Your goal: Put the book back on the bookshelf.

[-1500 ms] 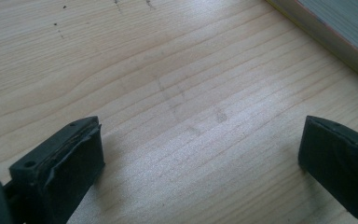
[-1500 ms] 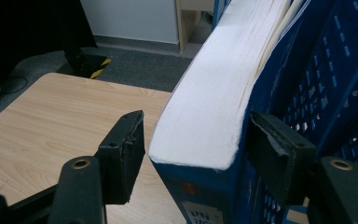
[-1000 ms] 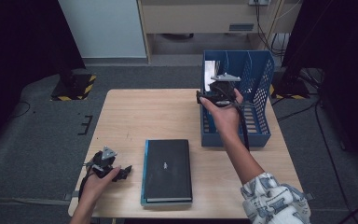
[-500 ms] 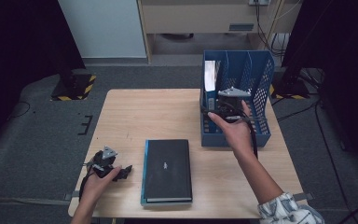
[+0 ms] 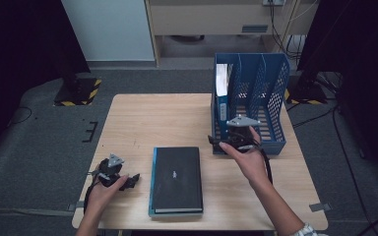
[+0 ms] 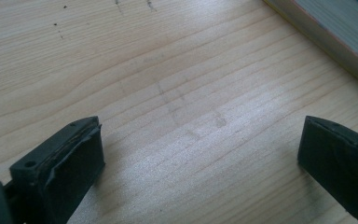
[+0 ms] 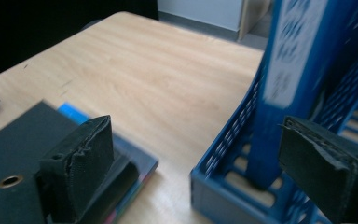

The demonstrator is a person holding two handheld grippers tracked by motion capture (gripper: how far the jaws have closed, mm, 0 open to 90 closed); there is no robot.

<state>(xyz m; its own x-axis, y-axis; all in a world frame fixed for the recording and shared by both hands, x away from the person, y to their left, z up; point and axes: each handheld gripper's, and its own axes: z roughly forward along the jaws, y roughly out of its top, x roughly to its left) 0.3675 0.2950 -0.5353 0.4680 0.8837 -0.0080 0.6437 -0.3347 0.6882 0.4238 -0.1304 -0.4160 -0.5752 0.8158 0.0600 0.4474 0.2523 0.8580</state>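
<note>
While flat, black book [image 5: 177, 178] lengthwise front-to-back

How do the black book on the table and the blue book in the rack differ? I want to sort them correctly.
The black book lies flat on the table, cover up, outside the blue rack; the blue book stands upright in the rack's leftmost slot. The black book's cover is dark with a small pale mark; the blue book shows a white label on its spine. Neither book is held by a gripper.
</note>
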